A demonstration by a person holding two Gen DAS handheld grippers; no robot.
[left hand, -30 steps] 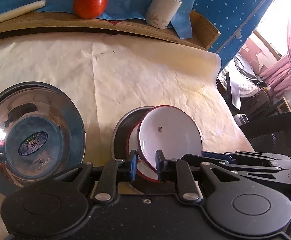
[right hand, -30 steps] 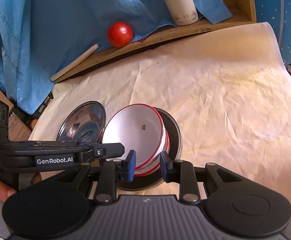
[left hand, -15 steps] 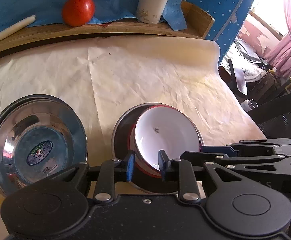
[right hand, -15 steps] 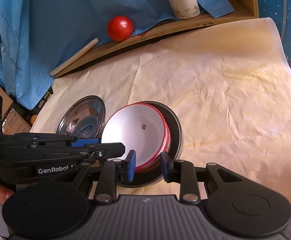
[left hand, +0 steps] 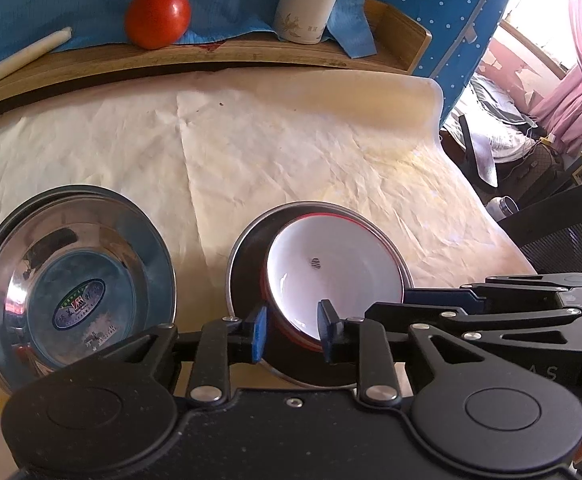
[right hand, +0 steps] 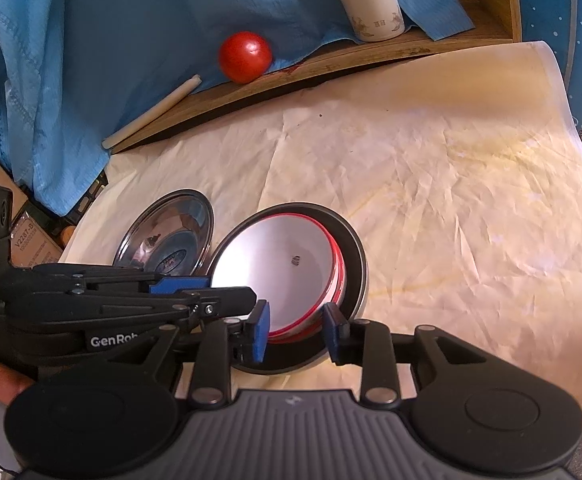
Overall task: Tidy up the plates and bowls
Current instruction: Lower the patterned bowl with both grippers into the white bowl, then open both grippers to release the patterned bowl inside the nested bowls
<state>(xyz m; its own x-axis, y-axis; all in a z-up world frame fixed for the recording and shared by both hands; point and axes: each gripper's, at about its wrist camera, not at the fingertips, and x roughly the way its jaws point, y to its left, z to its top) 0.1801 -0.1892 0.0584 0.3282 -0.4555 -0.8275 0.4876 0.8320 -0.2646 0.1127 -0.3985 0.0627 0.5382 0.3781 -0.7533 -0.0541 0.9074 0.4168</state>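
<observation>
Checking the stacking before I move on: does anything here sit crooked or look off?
Yes. The white bowl with its red rim sits off-centre in the dark plate, crowded toward one side and apparently tilted. The steel plate beside it lies separate, not yet stacked.

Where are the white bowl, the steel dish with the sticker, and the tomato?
white bowl (left hand: pixel 331 276), left wrist view, on its white inner floor.
steel dish (left hand: pixel 31 280), left wrist view, on its shiny inner wall left of the sticker.
tomato (right hand: pixel 245 56), right wrist view, on its red front.
</observation>
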